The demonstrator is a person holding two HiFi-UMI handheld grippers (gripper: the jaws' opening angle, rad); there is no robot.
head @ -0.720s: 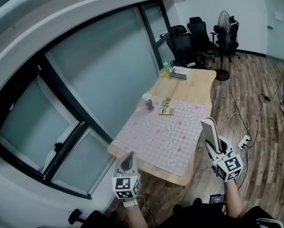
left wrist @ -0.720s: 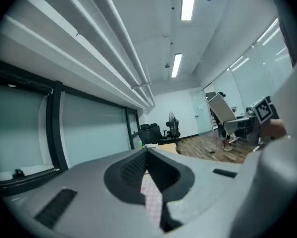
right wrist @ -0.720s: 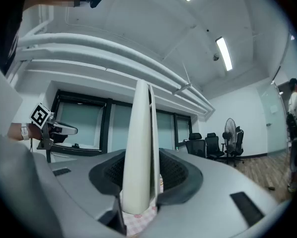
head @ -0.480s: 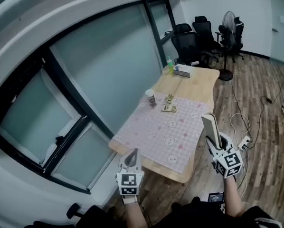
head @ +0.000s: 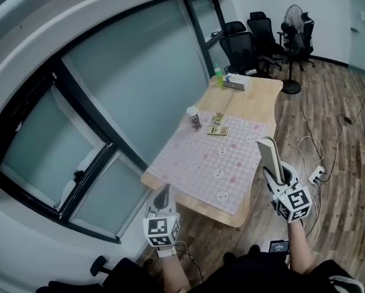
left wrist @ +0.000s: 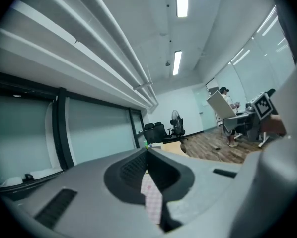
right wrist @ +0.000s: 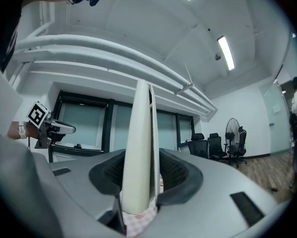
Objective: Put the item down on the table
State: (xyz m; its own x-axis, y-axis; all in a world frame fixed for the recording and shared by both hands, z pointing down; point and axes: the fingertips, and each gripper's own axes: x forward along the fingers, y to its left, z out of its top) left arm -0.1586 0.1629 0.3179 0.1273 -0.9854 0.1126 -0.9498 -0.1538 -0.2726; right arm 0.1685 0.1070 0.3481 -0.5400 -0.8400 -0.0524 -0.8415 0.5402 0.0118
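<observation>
The flat cream slab [head: 269,156] is clamped upright in the right hand-held gripper [head: 274,177]. It is best laid flat on the pink-clothed wooden bench [head: 260,97] at eleven o'clock.

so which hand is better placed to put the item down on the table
The right. The right gripper is shut on the flat white item, held upright close to the near right edge of the table. The left gripper is shut with nothing between its jaws, so it has nothing to set down.
</observation>
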